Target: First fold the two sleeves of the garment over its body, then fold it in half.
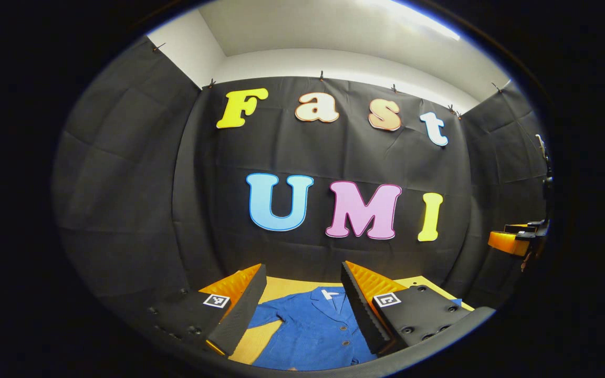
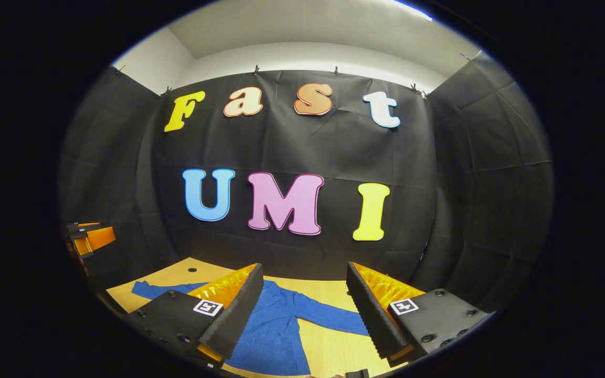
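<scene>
Left gripper [image 1: 302,310] and right gripper [image 2: 302,310] are both spread wide, holding nothing, raised above the blue garment [image 1: 313,331], which lies flat on the wooden table [image 2: 334,346] with sleeves [image 2: 329,315] extended. No fold is made; sleeve folding is the step pending. Next move requires descent onto a cuff

Wooden table [image 2: 329,346], light yellow-tan, lying below and ahead of the claw; small dark round hole [image 2: 192,270] in its top, toward the far left corner. Black cloth wall [image 2: 460,157], creased, hung by clips along its upper edge, standing ahead beyond the table and wrapping round both sides. White wall strip [image 1: 334,63] above the cloth. Pale ceiling [image 1: 334,26] overhead, bright light patch [image 1: 418,18] up right.
</scene>
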`<state>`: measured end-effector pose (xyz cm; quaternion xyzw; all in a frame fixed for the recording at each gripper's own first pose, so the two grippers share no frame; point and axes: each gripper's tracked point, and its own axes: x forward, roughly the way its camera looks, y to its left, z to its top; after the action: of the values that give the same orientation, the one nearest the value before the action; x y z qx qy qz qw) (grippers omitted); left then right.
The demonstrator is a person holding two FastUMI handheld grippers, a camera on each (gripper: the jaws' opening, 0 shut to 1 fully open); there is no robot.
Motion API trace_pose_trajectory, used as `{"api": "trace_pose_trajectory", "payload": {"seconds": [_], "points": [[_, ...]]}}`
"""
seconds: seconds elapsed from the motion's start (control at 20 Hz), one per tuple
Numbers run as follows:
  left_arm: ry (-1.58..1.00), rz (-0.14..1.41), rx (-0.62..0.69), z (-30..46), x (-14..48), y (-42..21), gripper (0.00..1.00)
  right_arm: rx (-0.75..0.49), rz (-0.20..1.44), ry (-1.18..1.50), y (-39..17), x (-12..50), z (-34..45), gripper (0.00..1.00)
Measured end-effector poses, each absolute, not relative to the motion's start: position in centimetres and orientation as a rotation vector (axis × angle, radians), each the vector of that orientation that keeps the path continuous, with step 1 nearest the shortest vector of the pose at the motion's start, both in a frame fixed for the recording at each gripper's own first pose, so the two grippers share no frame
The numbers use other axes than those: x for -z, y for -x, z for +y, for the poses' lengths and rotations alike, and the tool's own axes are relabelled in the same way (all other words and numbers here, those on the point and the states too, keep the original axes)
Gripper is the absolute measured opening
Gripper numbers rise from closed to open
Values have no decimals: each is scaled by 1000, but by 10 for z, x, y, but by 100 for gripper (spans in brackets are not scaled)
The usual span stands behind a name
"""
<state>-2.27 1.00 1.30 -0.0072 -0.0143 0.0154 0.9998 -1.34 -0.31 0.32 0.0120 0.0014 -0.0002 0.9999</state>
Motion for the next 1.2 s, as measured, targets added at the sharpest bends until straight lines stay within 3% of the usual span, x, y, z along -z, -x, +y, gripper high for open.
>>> {"api": "trace_pose_trajectory", "payload": {"seconds": [0.05,0.1,0.45,0.5,0.6,0.8,1.1,1.15,1.2], "points": [[16,-32,-31,10,-14,23,82,1,2,-23,12,-4,-4,100],[18,-37,-32,11,-15,23,82,2,0,-19,12,-4,-5,94],[18,-35,-34,13,-14,20,80,13,-17,10,2,-16,-14,95],[17,-32,-34,14,-14,19,80,14,-26,23,-1,-19,-16,99],[24,-32,-34,16,-13,16,82,35,-37,67,-10,-22,-27,94],[37,-25,-48,23,-10,10,82,44,-68,77,-14,-35,-27,96],[39,-20,-55,24,-9,-7,82,107,-20,6,-30,-16,-60,95],[41,-17,-56,22,-8,-11,82,133,3,11,-34,-5,-73,99],[48,-14,-54,20,-6,-14,82,154,28,19,-38,5,-85,95]]}}
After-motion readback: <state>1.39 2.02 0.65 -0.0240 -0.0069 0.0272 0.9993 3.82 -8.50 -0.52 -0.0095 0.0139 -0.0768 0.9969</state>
